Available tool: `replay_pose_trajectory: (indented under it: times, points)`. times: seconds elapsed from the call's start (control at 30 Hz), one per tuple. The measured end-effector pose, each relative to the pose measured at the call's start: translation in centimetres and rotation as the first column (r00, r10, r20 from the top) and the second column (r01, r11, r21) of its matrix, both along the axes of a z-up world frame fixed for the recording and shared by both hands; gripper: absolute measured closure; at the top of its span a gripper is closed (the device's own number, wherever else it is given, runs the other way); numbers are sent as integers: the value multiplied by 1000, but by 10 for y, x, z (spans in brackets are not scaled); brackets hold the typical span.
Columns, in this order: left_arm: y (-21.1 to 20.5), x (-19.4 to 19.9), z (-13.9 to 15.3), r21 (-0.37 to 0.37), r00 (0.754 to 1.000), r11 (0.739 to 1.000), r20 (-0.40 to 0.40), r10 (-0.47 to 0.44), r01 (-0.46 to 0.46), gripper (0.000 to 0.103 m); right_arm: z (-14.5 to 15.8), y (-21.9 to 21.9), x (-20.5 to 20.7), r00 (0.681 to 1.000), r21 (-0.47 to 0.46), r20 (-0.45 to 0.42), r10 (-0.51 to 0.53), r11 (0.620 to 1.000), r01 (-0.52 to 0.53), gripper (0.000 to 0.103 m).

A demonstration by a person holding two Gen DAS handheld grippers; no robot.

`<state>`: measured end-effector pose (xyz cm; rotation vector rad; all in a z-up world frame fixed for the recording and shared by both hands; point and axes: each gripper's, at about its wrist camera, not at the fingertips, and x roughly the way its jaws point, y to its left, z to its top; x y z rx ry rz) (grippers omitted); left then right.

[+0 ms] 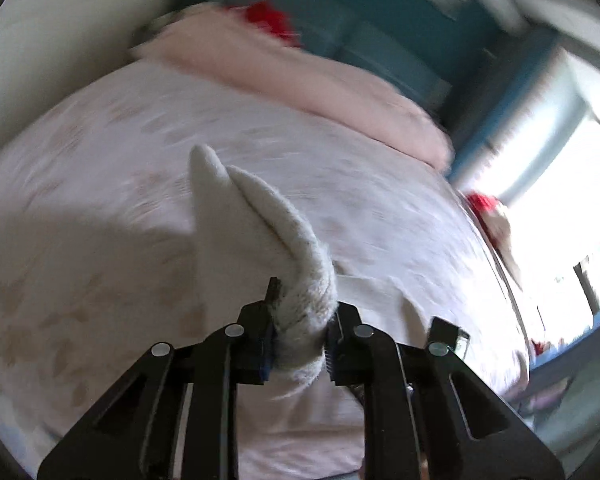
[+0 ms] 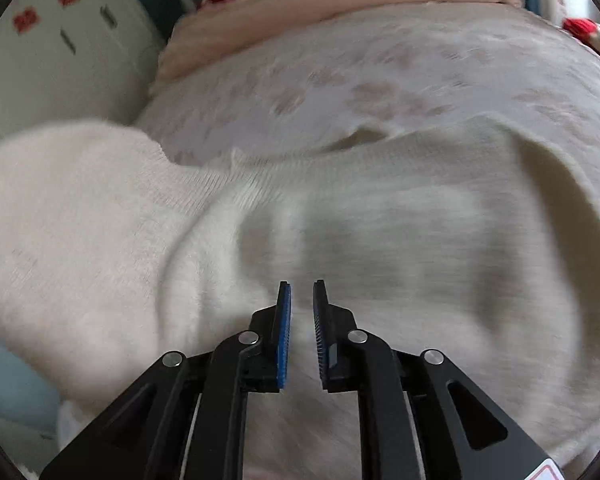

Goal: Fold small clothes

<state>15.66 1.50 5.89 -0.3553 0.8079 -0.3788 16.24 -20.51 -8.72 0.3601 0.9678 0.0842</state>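
Note:
In the left wrist view my left gripper [image 1: 300,312] is shut on a bunched fold of a cream knitted garment [image 1: 260,216], whose two pointed ends stick up above the bed. In the right wrist view the same kind of cream knit [image 2: 380,208] lies spread over the bed, with a fluffy sleeve or fold [image 2: 72,208] reaching left. My right gripper [image 2: 301,312] hovers just over the knit with its blue pads a narrow gap apart and nothing between them.
The bed has a pale floral cover [image 1: 100,160] and a pink quilt [image 1: 300,76] rolled at its far end, with red items [image 1: 268,20] beyond. A bright window [image 1: 572,184] is at the right. A white cupboard [image 2: 60,60] stands left of the bed.

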Motion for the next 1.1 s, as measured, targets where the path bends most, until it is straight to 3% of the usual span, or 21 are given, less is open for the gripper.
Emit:
replay_pose_trajectory:
  times: [0.13, 0.2, 0.3, 0.37, 0.43, 0.47, 0.53, 0.63, 0.7, 0.83, 0.9, 0.93, 0.97, 1.0, 1.03, 1.1]
  points:
    - [-86, -6, -4, 49, 987, 986, 7, -158, 158, 85, 16, -61, -42, 995, 6, 37, -94, 996, 93, 77]
    - [-130, -7, -29, 84, 975, 972, -39, -218, 220, 82, 20, -95, -67, 989, -16, 40, -145, 989, 146, 73]
    - [-165, -21, -72, 126, 964, 958, -107, -244, 256, 74, 19, -128, -93, 981, -14, 32, -191, 981, 192, 57]
    - [-164, -39, -88, 124, 960, 957, -131, -246, 262, 51, 22, -145, -112, 977, 8, 32, -211, 977, 211, 48]
    - [-153, -61, -89, 151, 965, 955, -95, -245, 257, 39, 25, -153, -122, 977, 40, 40, -211, 977, 210, 41]
    - [-148, -70, -89, 183, 966, 948, -73, -249, 259, 34, 26, -154, -124, 978, 75, 44, -205, 977, 202, 31]
    - [-125, -89, -92, 292, 969, 924, -40, -245, 245, 25, 27, -156, -120, 980, 149, 42, -192, 971, 184, 25]
    - [-99, -94, -100, 387, 977, 900, -15, -213, 202, 24, 21, -144, -99, 987, 258, 21, -158, 955, 147, 25]
    - [-84, -88, -110, 401, 986, 901, -43, -161, 165, 24, 18, -128, -82, 993, 305, -1, -117, 946, 112, 25]
    - [-70, -75, -136, 438, 989, 887, -92, -116, 145, 24, 18, -87, -60, 999, 255, -42, -35, 966, 45, 24]
    - [-69, -70, -145, 449, 989, 882, -97, -112, 144, 25, 13, -70, -47, 998, 211, -65, -9, 977, 23, 24]
    - [-70, -67, -148, 445, 988, 883, -103, -117, 150, 32, 8, -66, -42, 997, 197, -79, -1, 980, 17, 29]
    - [-71, -63, -153, 445, 986, 881, -118, -121, 162, 48, 4, -62, -37, 996, 187, -89, 6, 982, 11, 60]
    - [-68, -63, -155, 442, 983, 880, -134, -124, 172, 58, 0, -56, -29, 995, 170, -101, 17, 985, 0, 75]
    - [-66, -59, -157, 423, 979, 888, -161, -125, 182, 79, 1, -55, -26, 995, 159, -99, 18, 987, -2, 79]
    - [-59, -53, -146, 366, 980, 918, -175, -94, 154, 87, 24, -59, -28, 1000, 178, -12, 4, 984, -2, 81]
